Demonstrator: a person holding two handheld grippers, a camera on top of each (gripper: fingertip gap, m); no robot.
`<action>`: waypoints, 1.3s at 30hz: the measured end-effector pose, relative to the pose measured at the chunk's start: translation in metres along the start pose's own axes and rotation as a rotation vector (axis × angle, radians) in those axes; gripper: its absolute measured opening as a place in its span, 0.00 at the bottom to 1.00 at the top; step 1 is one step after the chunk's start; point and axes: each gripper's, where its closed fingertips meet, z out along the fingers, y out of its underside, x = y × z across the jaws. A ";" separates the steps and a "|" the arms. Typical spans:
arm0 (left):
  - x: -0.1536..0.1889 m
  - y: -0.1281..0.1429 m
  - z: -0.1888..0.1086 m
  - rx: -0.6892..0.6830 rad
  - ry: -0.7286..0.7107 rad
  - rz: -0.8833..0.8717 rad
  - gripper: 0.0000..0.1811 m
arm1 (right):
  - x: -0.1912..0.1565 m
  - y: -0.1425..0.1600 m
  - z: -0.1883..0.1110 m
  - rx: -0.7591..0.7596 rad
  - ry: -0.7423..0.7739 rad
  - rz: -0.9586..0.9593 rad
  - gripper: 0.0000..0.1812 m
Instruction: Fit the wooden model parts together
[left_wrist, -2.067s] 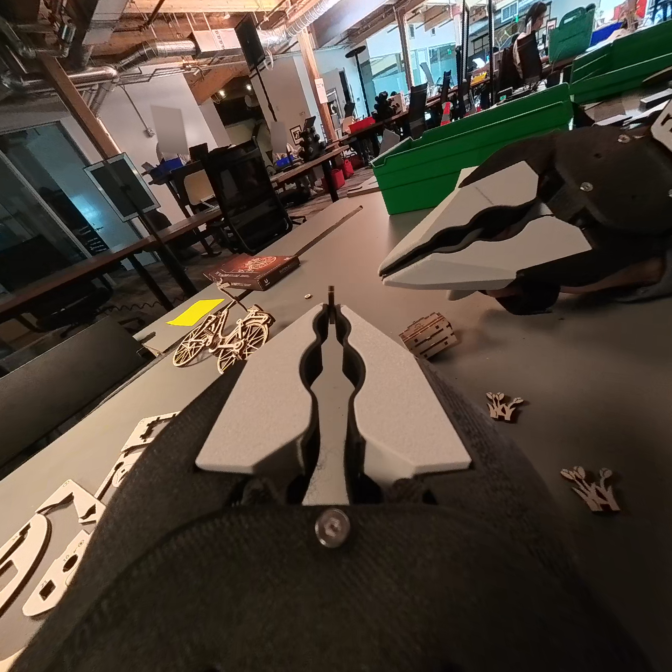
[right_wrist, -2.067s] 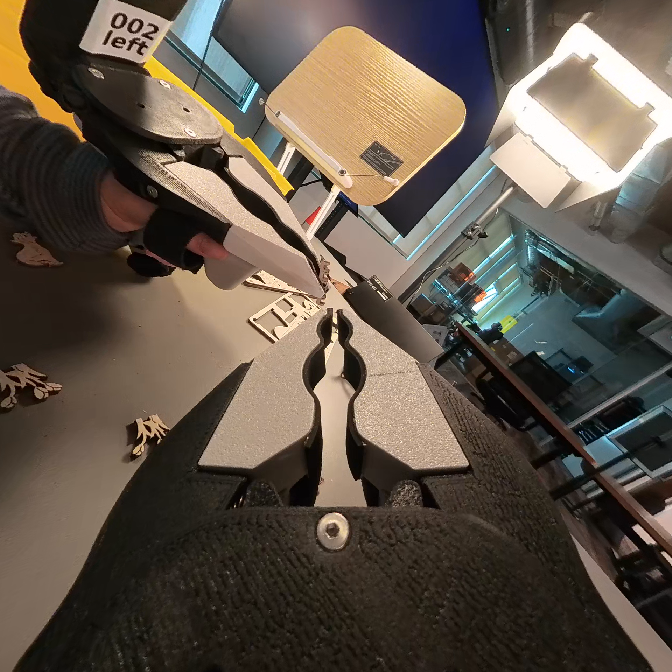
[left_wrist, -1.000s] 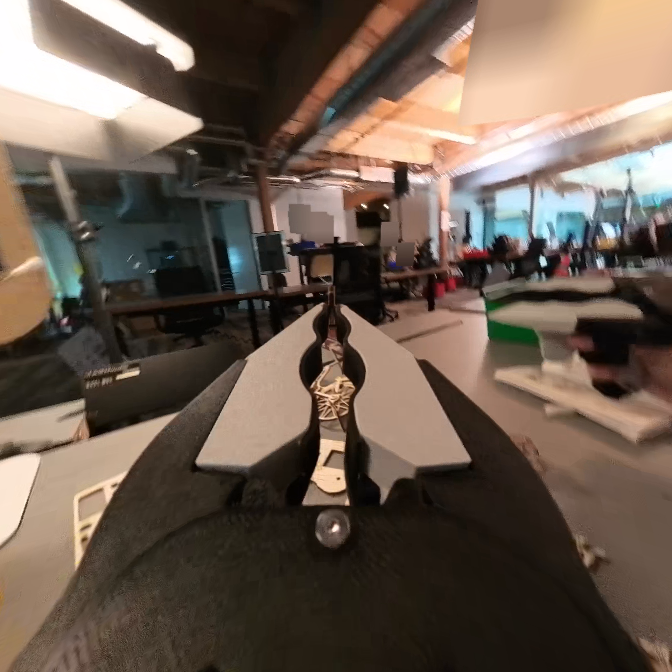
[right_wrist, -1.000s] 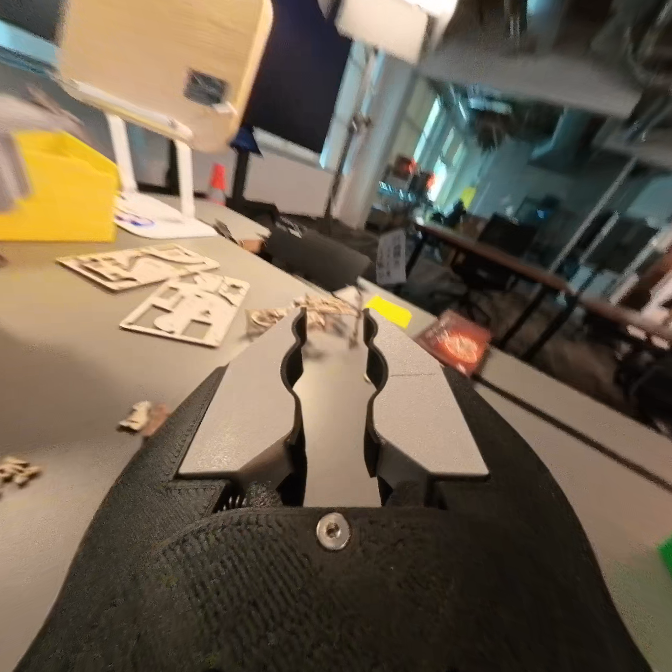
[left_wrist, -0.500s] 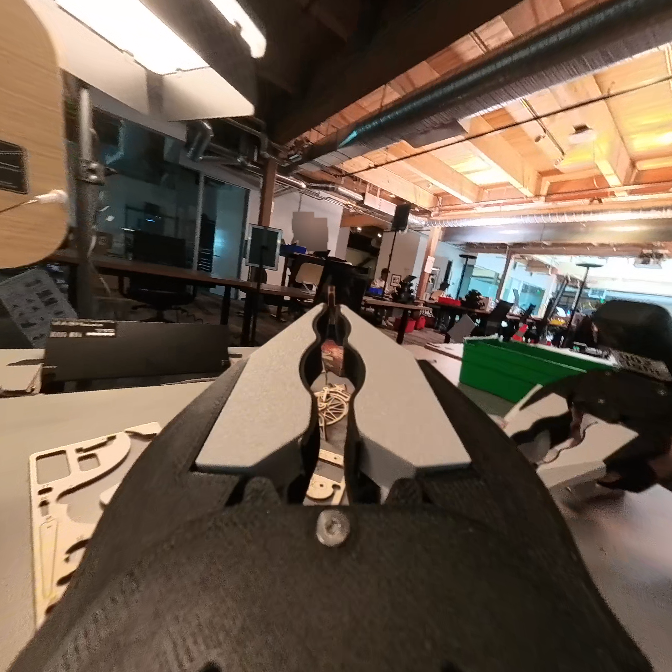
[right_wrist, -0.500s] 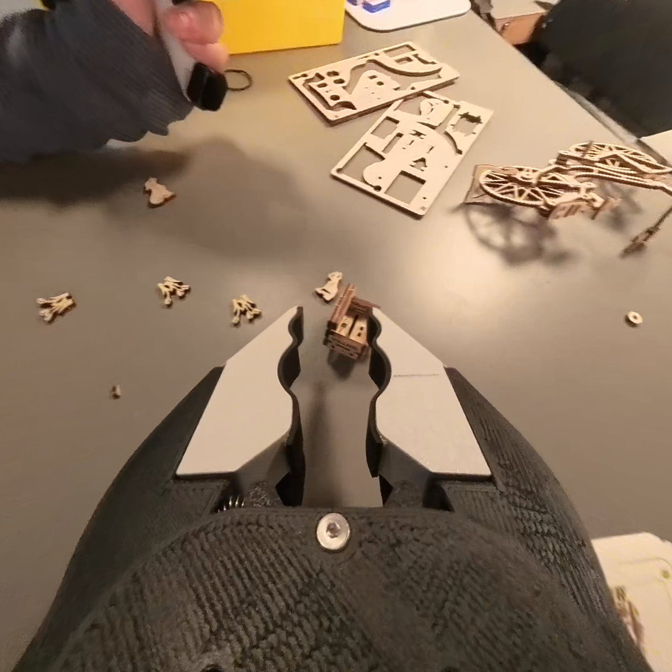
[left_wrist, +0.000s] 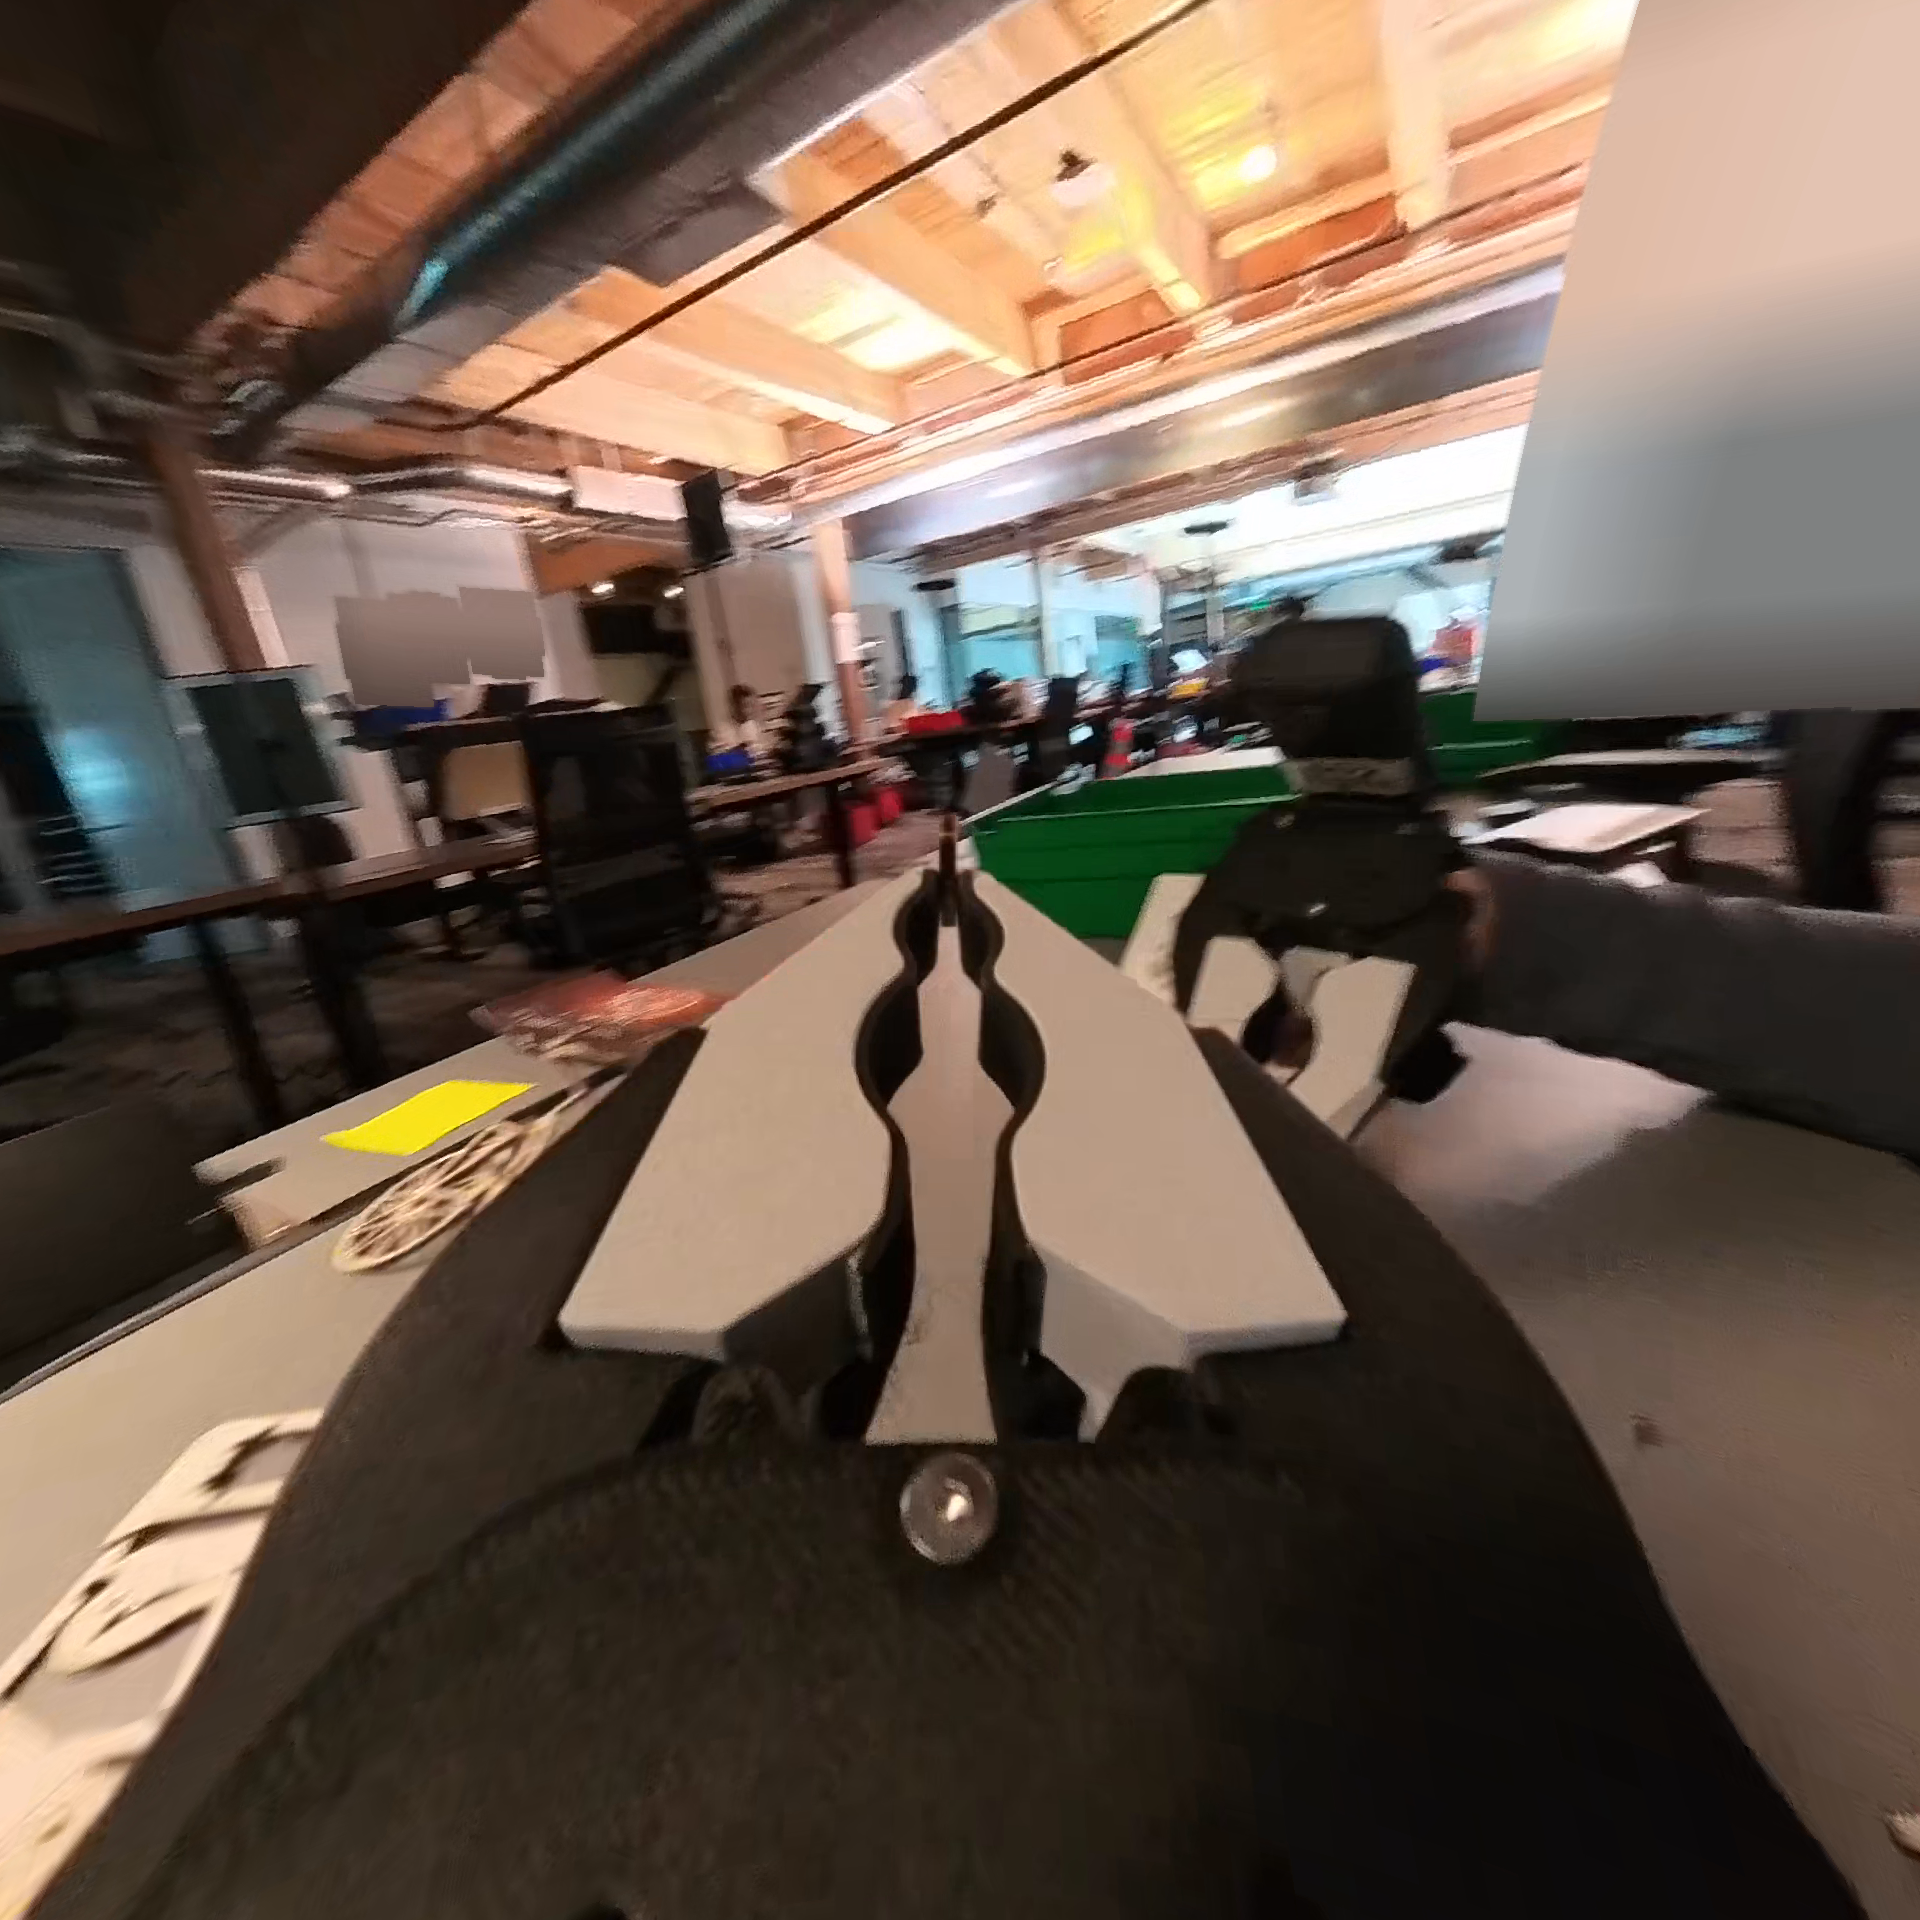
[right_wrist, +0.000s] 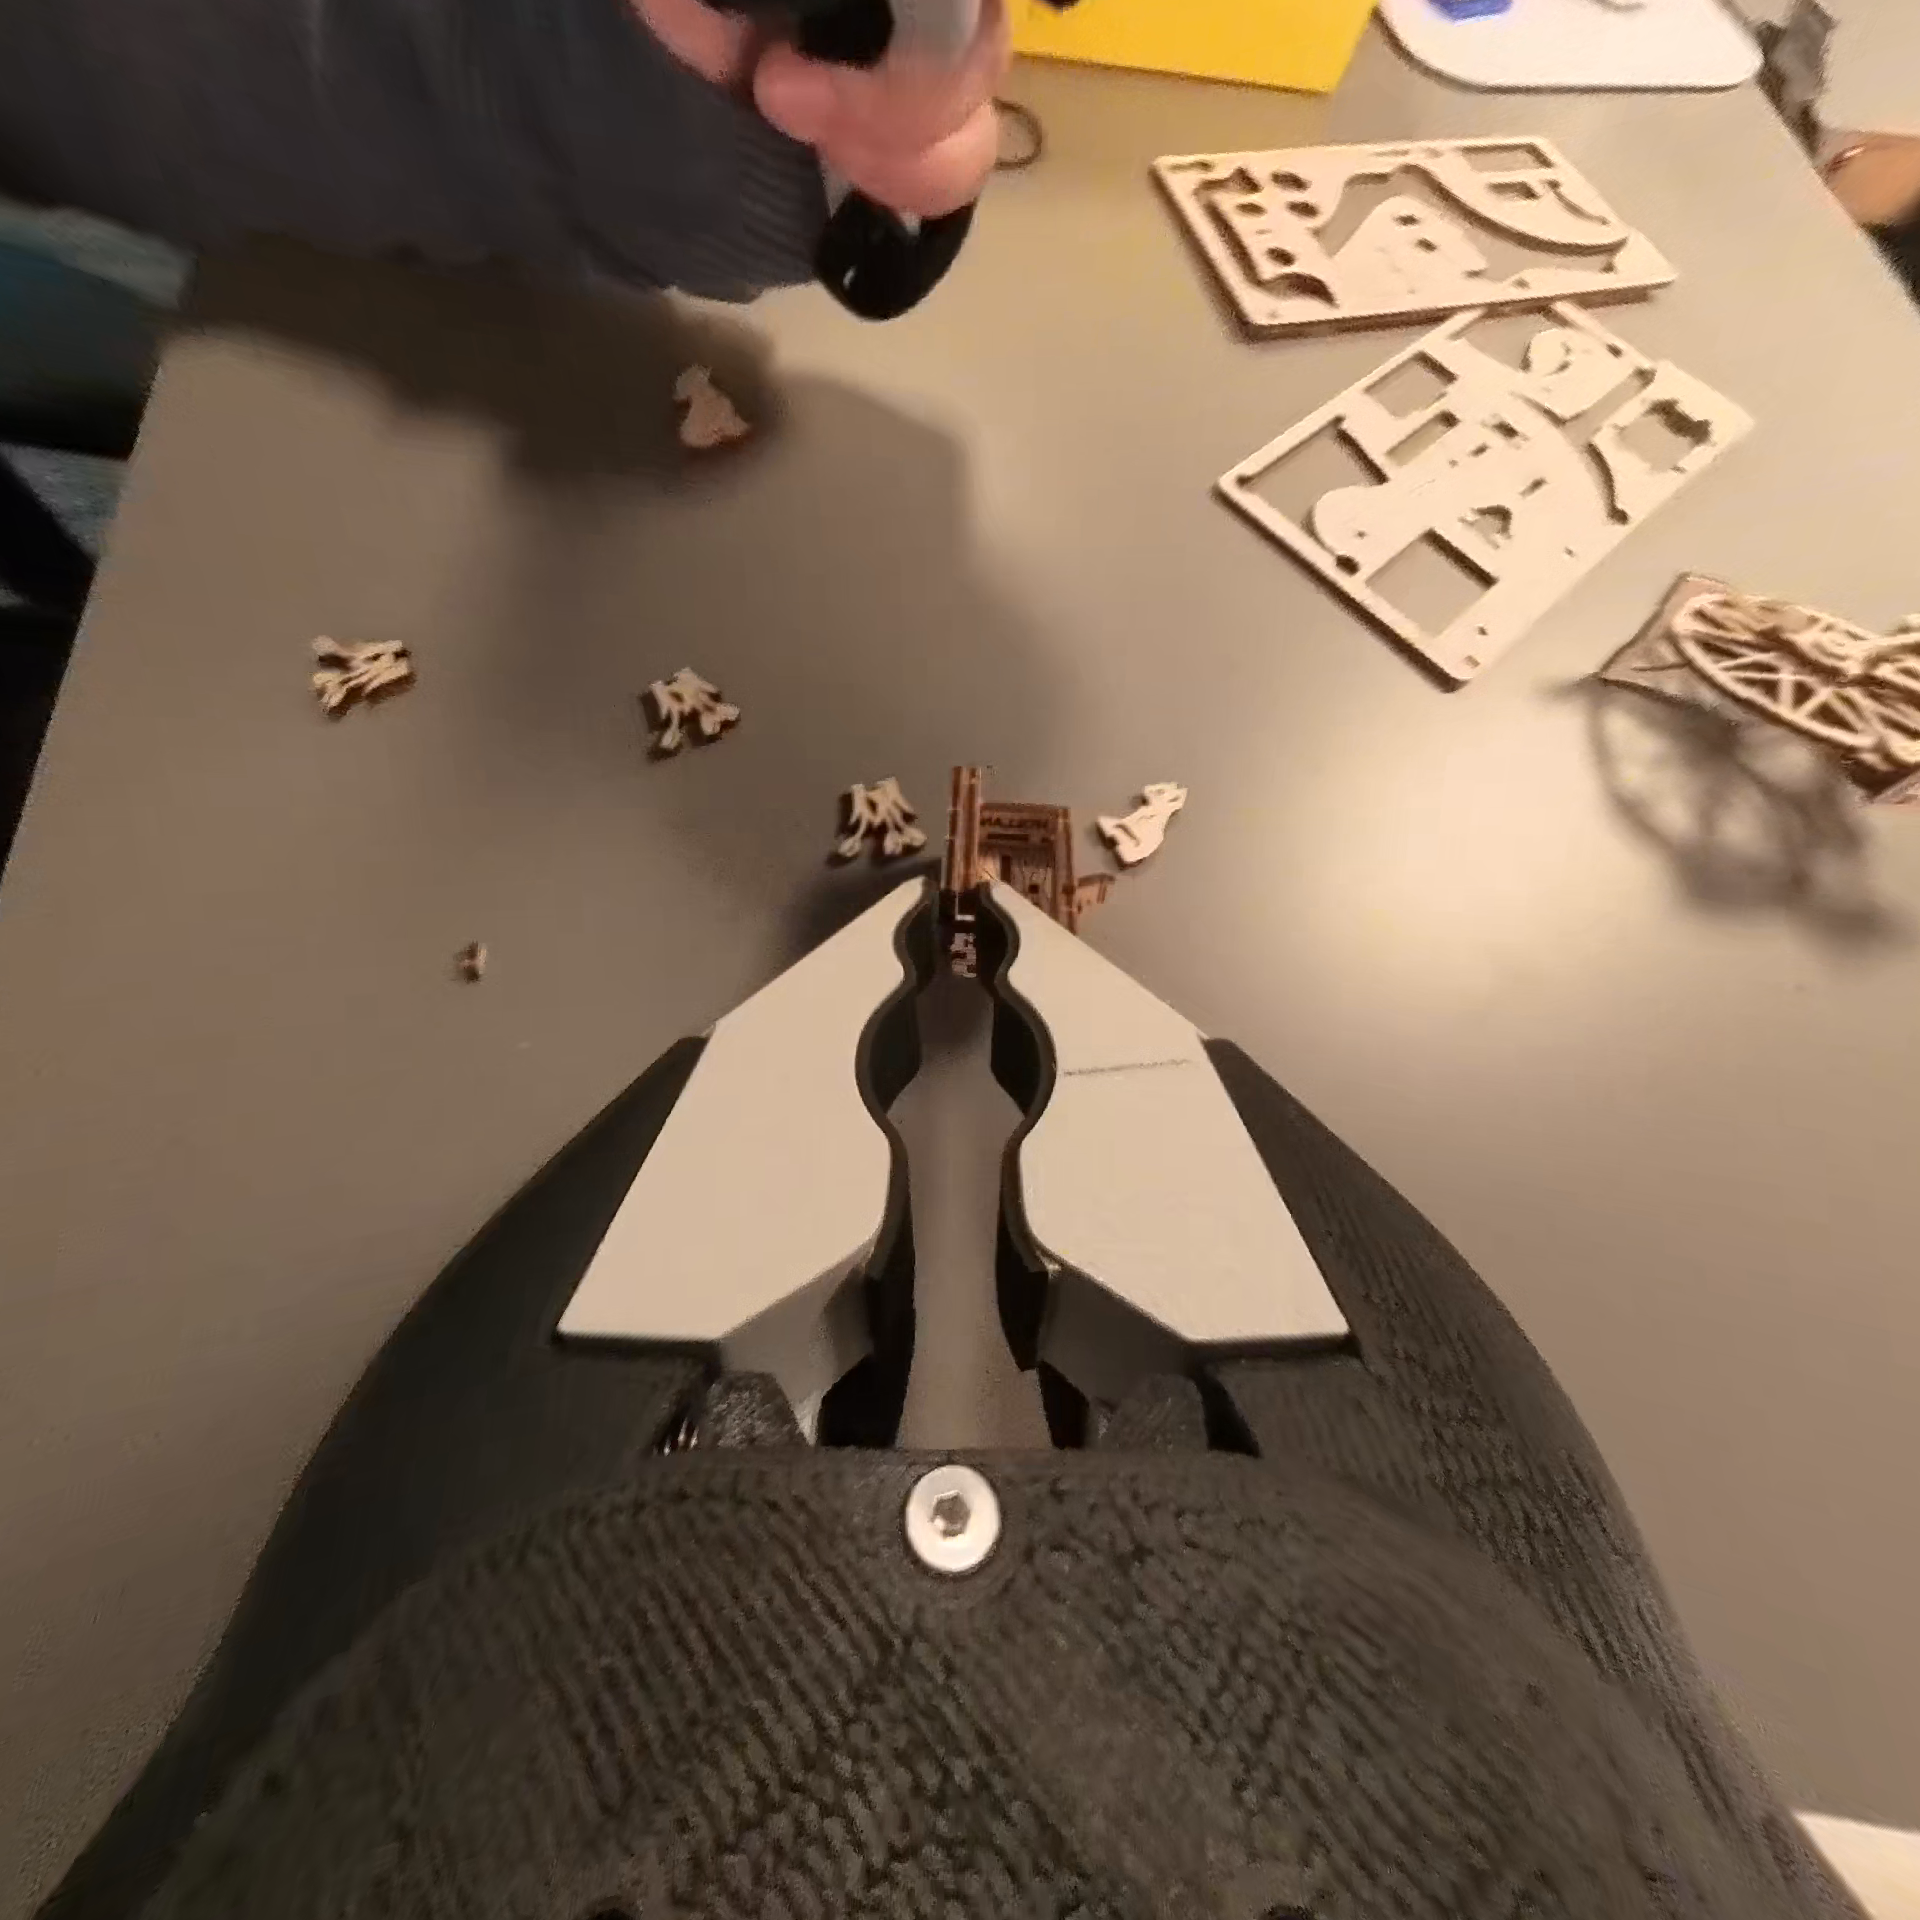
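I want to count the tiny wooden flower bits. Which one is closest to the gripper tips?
The flower piece just left of the right hand-held gripper tips, beside the small box part. The other two lie farther left.

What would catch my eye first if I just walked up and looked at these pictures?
Probably the right gripper, its grey fingers pinched on a small wooden box-like part low over the grey table. Around it lie tiny wooden cut-outs, two punched-out wooden sheets farther back, and a spoked wooden bicycle model at the right edge. The left gripper pinches a thin dark stick.
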 end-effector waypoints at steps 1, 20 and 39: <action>0.006 -0.003 0.001 0.021 0.037 -0.026 0.00 | -0.002 0.004 0.001 -0.017 -0.015 -0.003 0.02; 0.064 0.017 0.012 -0.058 0.407 -0.345 0.00 | -0.006 -0.091 -0.049 0.594 -0.077 0.097 0.03; 0.054 0.078 0.018 -0.415 0.271 -0.169 0.16 | 0.019 -0.016 -0.029 0.093 0.094 0.072 0.00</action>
